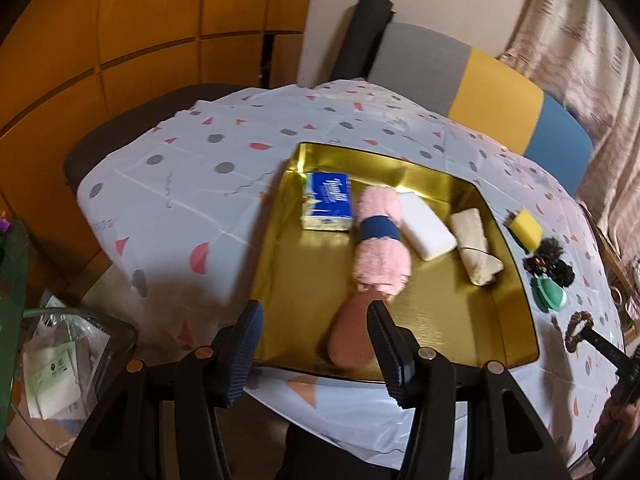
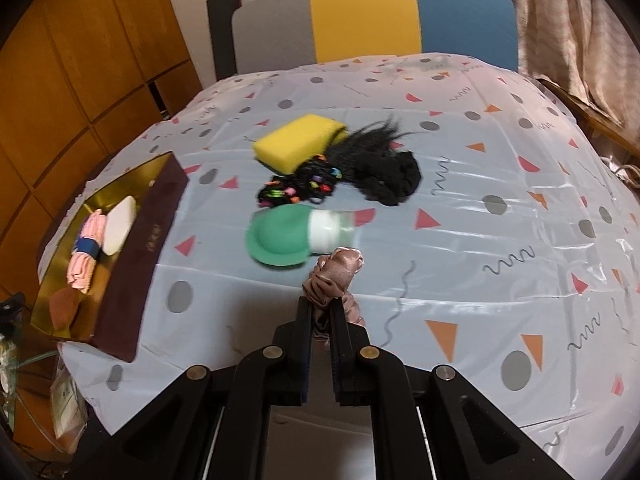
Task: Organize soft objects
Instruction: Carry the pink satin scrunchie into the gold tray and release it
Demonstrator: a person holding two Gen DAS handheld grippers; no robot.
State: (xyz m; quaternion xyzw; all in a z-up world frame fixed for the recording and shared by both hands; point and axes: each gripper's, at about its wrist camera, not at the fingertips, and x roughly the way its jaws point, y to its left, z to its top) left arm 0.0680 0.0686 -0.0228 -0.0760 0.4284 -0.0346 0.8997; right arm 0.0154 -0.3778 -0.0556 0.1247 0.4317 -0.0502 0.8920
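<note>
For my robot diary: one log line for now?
right gripper: shut on pink scrunchie | left gripper: open, empty, over gold tray

One gold tray point(image 1: 516, 280) at the left edge of the tablecloth point(image 2: 480, 208).

In the tray, five items:
- one tissue pack point(image 1: 328, 200)
- one pink rolled towel point(image 1: 378, 240)
- one white sponge point(image 1: 426, 226)
- one beige rolled cloth point(image 1: 476, 252)
- one brown puff point(image 1: 352, 330)

On the tablecloth:
- one yellow sponge point(image 2: 298, 142)
- one black hairpiece point(image 2: 384, 172)
- one bunch of beaded hair ties point(image 2: 296, 192)
- one green puff point(image 2: 280, 240)
- one satin scrunchie point(image 2: 332, 276)

Grippers: two, left gripper point(image 1: 316, 344) and right gripper point(image 2: 321, 308).
</note>
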